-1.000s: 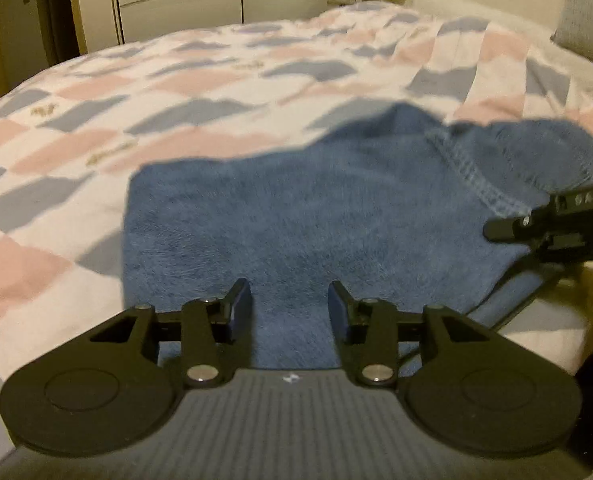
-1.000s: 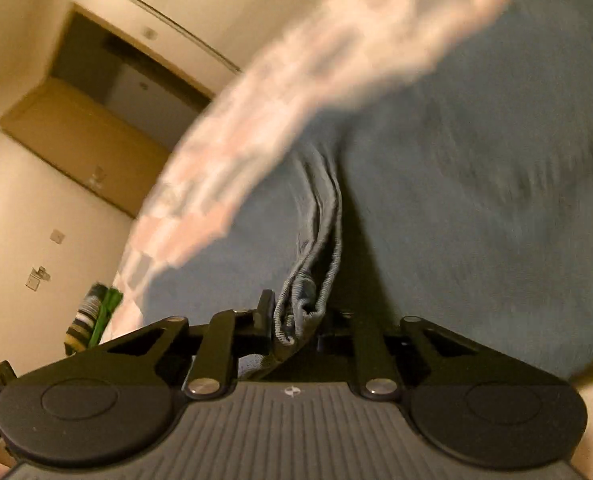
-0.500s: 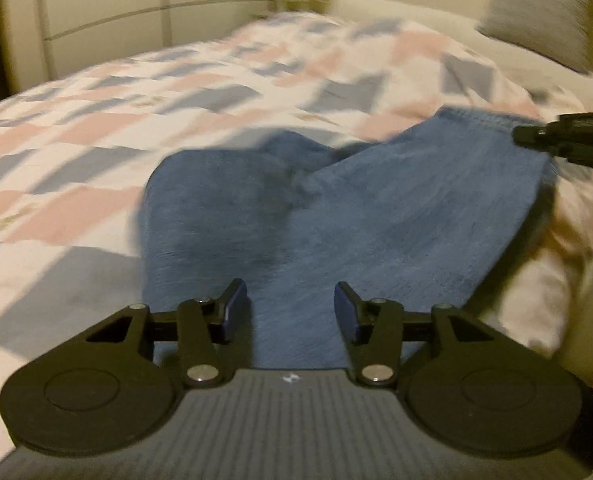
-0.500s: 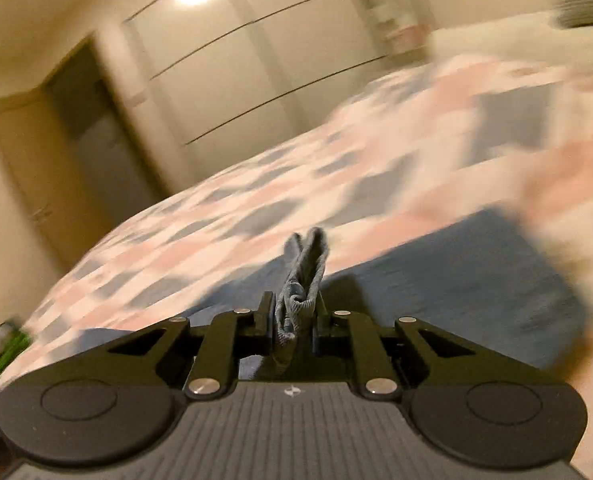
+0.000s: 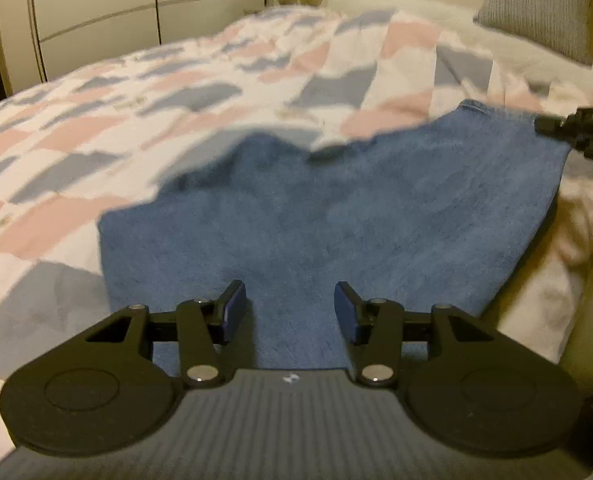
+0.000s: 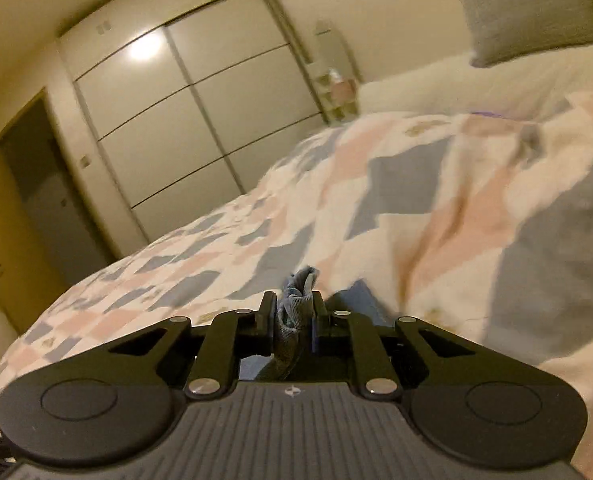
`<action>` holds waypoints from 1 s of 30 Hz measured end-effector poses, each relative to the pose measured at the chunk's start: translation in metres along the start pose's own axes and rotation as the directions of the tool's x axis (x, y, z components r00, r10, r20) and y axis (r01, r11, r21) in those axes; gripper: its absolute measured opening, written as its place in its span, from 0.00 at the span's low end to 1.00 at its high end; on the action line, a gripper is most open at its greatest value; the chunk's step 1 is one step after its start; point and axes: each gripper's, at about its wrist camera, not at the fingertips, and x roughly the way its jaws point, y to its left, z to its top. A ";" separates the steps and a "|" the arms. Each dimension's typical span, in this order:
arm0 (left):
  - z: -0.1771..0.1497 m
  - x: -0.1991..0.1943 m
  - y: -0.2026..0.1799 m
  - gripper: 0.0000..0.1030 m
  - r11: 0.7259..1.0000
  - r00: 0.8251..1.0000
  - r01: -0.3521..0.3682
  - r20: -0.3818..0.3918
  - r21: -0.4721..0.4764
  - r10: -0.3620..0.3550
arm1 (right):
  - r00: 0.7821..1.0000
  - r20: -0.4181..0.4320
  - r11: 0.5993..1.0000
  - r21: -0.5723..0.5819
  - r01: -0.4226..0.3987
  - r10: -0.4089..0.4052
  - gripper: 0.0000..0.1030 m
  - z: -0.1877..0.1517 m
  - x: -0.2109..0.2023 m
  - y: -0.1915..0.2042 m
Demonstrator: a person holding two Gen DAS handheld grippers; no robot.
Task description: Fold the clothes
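A blue denim garment [image 5: 336, 224] lies spread on the bed's patchwork quilt [image 5: 144, 120] in the left wrist view. My left gripper [image 5: 288, 312] is open and empty, just above the garment's near edge. My right gripper [image 6: 294, 314] is shut on a bunched edge of the blue garment [image 6: 296, 300]. It also shows at the right edge of the left wrist view [image 5: 576, 130], at the garment's far right corner.
A grey pillow [image 5: 536, 4] leans at the head of the bed, back right. White sliding wardrobe doors [image 6: 184, 120] stand beyond the bed. A dark doorway [image 6: 44, 208] is to the left. The bed's right edge drops off near the garment.
My right gripper has carried the garment's edge away to the far right, spreading the cloth out flat. The left gripper has stayed open over the near edge.
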 end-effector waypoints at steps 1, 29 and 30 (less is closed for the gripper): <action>-0.004 0.006 -0.002 0.43 1.000 1.000 -0.011 -0.008 0.009 0.011 | 0.998 -0.045 0.999 0.018 0.033 -0.033 0.15 -0.007 0.011 -0.009; -0.030 -0.032 -0.004 0.40 0.985 0.982 -0.156 -0.093 0.080 0.163 | 0.986 -0.125 0.988 -0.123 0.096 -0.111 0.43 -0.055 0.003 0.007; -0.030 -0.035 -0.003 0.40 0.984 0.981 -0.165 -0.092 0.070 0.171 | 0.985 -0.129 0.988 -0.118 0.102 -0.117 0.43 -0.055 0.004 0.006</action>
